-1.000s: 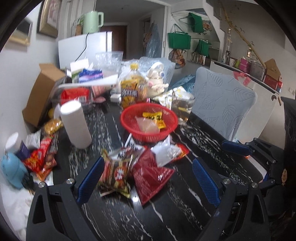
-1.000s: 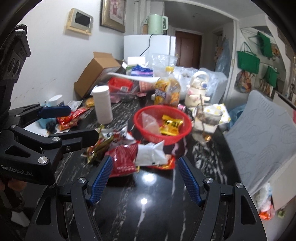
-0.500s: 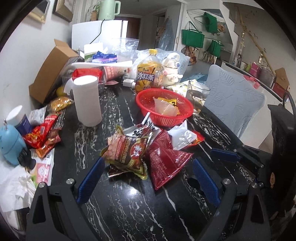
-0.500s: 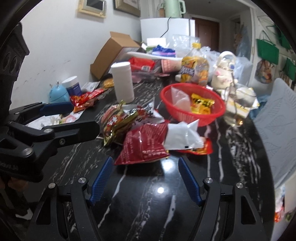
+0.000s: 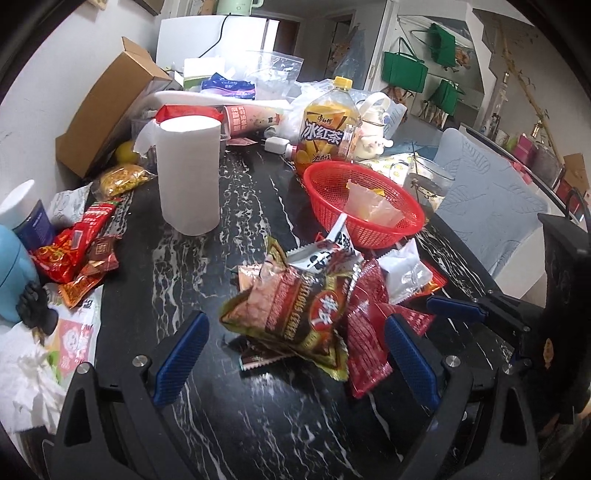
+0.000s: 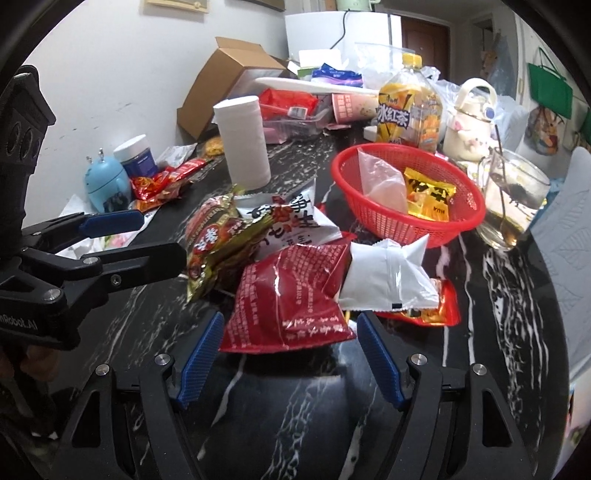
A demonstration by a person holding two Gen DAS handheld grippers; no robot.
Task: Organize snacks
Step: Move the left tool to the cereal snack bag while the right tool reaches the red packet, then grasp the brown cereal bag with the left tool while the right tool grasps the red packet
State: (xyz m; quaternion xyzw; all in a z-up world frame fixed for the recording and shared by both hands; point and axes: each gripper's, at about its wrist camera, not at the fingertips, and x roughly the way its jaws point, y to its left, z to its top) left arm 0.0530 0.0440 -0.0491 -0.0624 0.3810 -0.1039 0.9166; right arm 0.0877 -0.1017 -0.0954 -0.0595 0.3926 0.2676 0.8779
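A lived-in home, likely a dining corner: a cluttered black marble desk point(image 5: 240, 206) with snack packs point(image 6: 295, 295), an iced-tea bottle point(image 5: 328, 125), a tissue roll point(image 5: 188, 173), a covered chair point(image 5: 491, 206), a fridge point(image 5: 210, 37) with a kettle point(image 5: 236, 5), green bags point(image 5: 404, 72) on the wall

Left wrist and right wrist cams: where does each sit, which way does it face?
Left wrist: on the left tongs, angled down at the brown snack bag; own open fingers and the right tongs show.
Right wrist: on the right tongs, angled down at the red snack bag; left tongs show.
Shared: both bags, red basket, paper roll, tea bottle.
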